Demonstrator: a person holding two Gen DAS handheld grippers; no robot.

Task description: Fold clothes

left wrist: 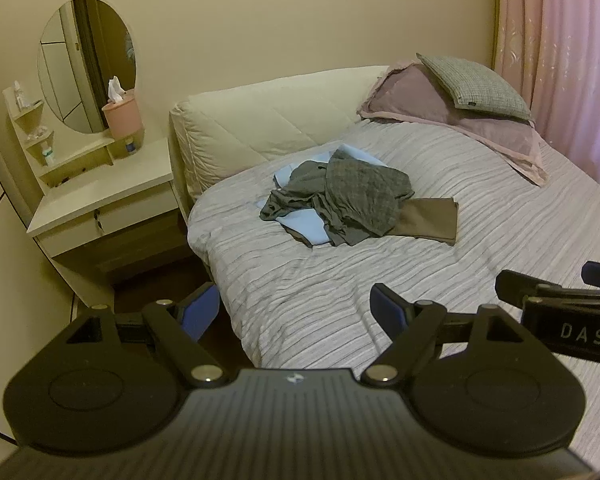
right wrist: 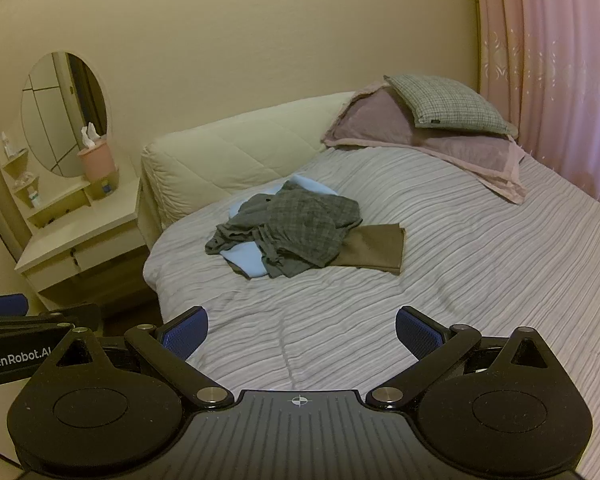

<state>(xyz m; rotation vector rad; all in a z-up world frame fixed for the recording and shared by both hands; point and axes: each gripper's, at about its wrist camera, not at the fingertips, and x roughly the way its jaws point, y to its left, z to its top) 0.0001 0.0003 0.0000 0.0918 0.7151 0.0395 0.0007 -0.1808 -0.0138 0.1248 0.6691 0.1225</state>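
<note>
- Clothes (left wrist: 340, 200) lie heaped mid-bed (left wrist: 480, 240), well ahead of both grippers.
- Left gripper (left wrist: 296, 312) and right gripper (right wrist: 302, 334): jaws spread wide, empty.
- Likely soft, light, limp; pinch the top grey garment (right wrist: 300, 224) at an edge.

One bed (right wrist: 420, 280), two pillows (right wrist: 452, 104), one clothes pile (right wrist: 296, 228), one oval mirror (right wrist: 64, 114), one pink tissue box (right wrist: 98, 164), two claws (right wrist: 300, 332).
</note>
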